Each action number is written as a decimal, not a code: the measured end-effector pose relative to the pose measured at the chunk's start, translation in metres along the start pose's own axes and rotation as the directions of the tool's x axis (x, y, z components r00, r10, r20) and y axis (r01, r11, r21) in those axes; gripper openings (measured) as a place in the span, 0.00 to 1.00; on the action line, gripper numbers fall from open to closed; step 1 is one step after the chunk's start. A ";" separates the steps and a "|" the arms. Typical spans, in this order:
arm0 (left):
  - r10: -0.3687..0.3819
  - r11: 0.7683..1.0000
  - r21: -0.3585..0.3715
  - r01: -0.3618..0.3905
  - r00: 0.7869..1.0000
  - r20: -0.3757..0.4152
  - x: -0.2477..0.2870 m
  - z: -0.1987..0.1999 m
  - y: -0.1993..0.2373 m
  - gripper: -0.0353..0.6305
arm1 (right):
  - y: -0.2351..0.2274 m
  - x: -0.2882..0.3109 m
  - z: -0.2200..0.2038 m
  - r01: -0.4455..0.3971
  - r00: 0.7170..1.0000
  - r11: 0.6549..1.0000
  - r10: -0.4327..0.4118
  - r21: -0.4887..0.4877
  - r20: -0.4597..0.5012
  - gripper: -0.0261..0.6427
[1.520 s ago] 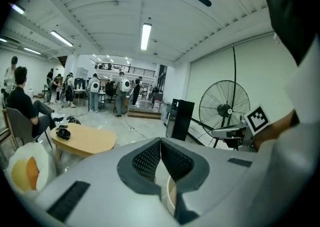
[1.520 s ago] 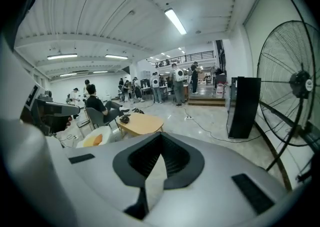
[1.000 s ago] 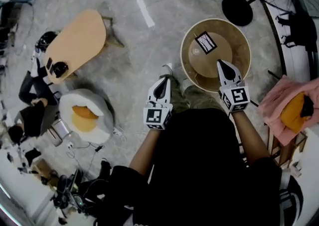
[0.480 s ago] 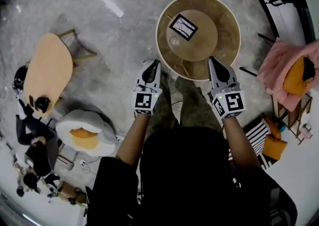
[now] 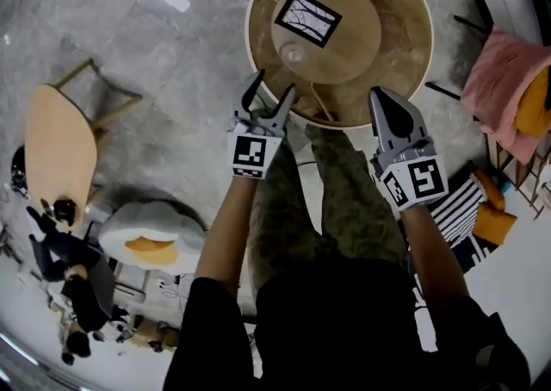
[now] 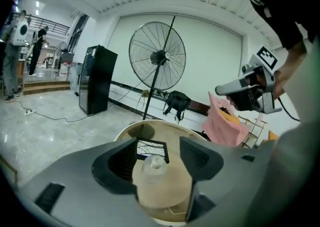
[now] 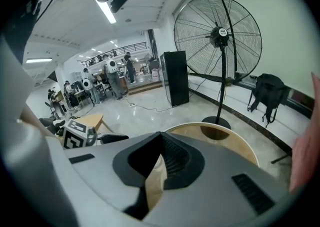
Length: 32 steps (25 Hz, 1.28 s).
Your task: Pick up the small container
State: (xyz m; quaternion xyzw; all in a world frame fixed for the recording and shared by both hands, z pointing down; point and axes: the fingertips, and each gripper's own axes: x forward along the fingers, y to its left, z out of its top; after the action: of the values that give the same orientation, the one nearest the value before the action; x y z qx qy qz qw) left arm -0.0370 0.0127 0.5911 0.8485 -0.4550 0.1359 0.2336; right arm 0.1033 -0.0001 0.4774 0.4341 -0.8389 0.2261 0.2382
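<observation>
Jaws of the left gripper (image 6: 159,157) stand apart and have just been opening, with the pads touching nothing. Small container (image 6: 154,166) (clear body, pale cap) shows framed between them in the left gripper view, but it is farther off, not in the gap itself. Head view agrees: left gripper (image 5: 272,90) hovers at the near edge of the round worktop (image 5: 415,52). Container (image 5: 295,56) is apart from its tips, upright on the raised centre disc (image 5: 349,49), near the disc's edge toward the person. Black-framed card (image 5: 307,17) lies flat on the same disc just behind the container. Jaws of the right gripper (image 7: 160,140) are together, holding nothing. In the head view the right gripper (image 5: 385,101) sits over the worktop's near rim, well apart from the container.

Progress: early. No contact yet and the container is not lifted. Left looks the likely picker, being open and lined up. Left to do: bring the open jaws forward around the container body, close on it, lift it clear of the disc. Risk, my guess: a light container may tip if one pad nudges it first.
</observation>
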 end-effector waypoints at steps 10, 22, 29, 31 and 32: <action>-0.087 0.980 0.171 0.103 0.992 -0.095 0.091 -0.084 0.004 0.59 | -0.005 0.004 -0.087 -0.001 0.995 0.999 0.004 0.035 -0.103 0.07; -0.054 0.955 0.279 0.097 0.986 -0.158 0.140 -0.121 0.007 0.58 | -0.010 0.013 -0.122 0.023 0.993 0.991 -0.007 0.134 -0.118 0.07; -0.054 0.950 0.297 0.094 0.989 -0.137 0.149 -0.121 0.007 0.58 | -0.024 0.005 -0.134 0.059 0.991 0.986 -0.039 0.158 -0.129 0.07; -0.064 0.948 0.301 0.102 0.989 -0.135 0.151 -0.120 0.006 0.58 | -0.026 0.003 -0.136 0.070 0.990 0.984 -0.049 0.166 -0.129 0.07; -0.067 0.947 0.304 0.107 0.988 -0.138 0.151 -0.120 0.006 0.58 | -0.027 0.002 -0.137 0.074 0.990 0.983 -0.052 0.171 -0.129 0.07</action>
State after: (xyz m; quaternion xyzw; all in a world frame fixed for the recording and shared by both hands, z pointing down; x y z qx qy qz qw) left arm 0.0386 -0.0349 0.7616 0.8837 -0.3743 0.2486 0.1312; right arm 0.1524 0.0651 0.5912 0.4648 -0.7851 0.3178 0.2579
